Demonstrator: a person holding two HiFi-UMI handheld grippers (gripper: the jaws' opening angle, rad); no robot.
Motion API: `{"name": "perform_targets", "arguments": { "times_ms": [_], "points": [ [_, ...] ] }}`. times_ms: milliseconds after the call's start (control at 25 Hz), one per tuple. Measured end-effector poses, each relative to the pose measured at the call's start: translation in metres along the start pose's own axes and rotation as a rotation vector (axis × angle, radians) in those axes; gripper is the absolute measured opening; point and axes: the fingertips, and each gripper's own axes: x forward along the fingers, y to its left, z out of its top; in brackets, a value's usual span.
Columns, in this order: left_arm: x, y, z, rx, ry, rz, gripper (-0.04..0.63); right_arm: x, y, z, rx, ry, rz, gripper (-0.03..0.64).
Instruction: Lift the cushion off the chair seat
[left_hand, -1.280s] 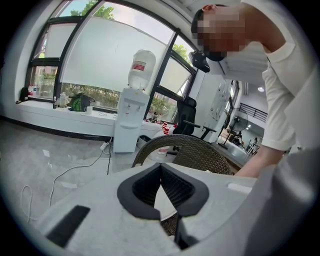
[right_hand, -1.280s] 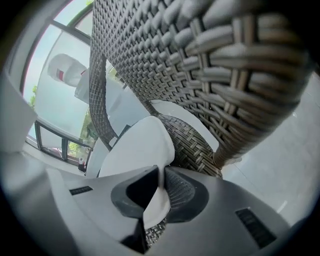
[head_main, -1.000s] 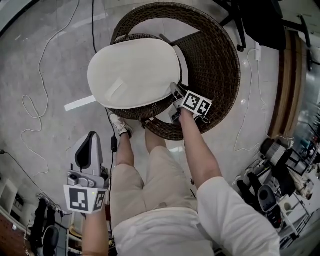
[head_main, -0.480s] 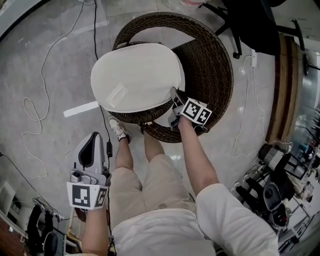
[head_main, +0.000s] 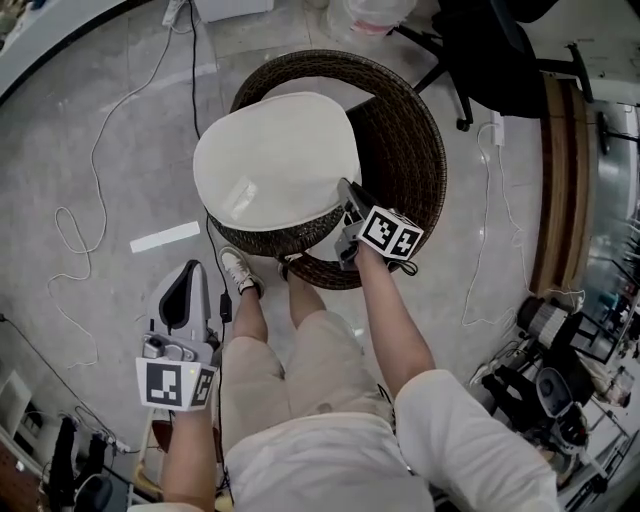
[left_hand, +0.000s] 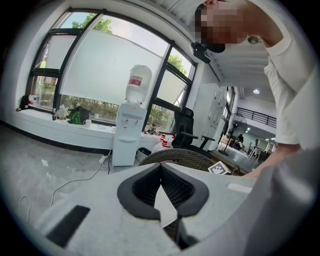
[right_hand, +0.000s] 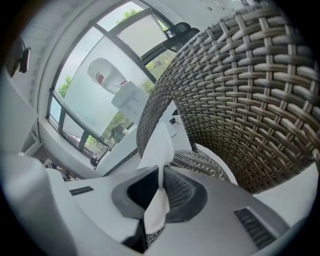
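A round white cushion (head_main: 275, 160) lies tilted over the seat of a dark wicker chair (head_main: 410, 130). Its right-hand edge is raised. My right gripper (head_main: 346, 200) is shut on that edge beside the chair's curved back. In the right gripper view, the white fabric (right_hand: 160, 142) is pinched between the ribbed pads of the right gripper (right_hand: 161, 172), with the woven chair back (right_hand: 245, 95) close behind. My left gripper (head_main: 184, 300) hangs low by the person's left leg, well away from the chair. Its jaws meet at the tips with nothing between them, as the left gripper view (left_hand: 160, 167) shows.
A black office chair (head_main: 485, 45) stands behind the wicker chair. Thin cables (head_main: 90, 190) and a white strip (head_main: 165, 237) lie on the grey floor at left. Equipment (head_main: 545, 380) crowds the lower right. A water dispenser (left_hand: 127, 132) stands by the window.
The right gripper has risen with the cushion's edge, so the cushion tilts up off the seat. The left gripper has risen a little beside the leg.
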Motion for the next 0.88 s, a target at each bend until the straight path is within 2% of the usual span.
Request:
{"name": "perform_targets", "arguments": {
  "times_ms": [480,880],
  "points": [
    [-0.032,-0.011,0.043,0.032,-0.038,0.014,0.015,-0.034,0.061,0.042,-0.080,-0.038,0.014,0.031],
    [-0.056,-0.017,0.086,0.080,-0.083,0.034,0.015,-0.064,0.103,0.084,-0.209,-0.043,0.022,0.031]
  ]
}}
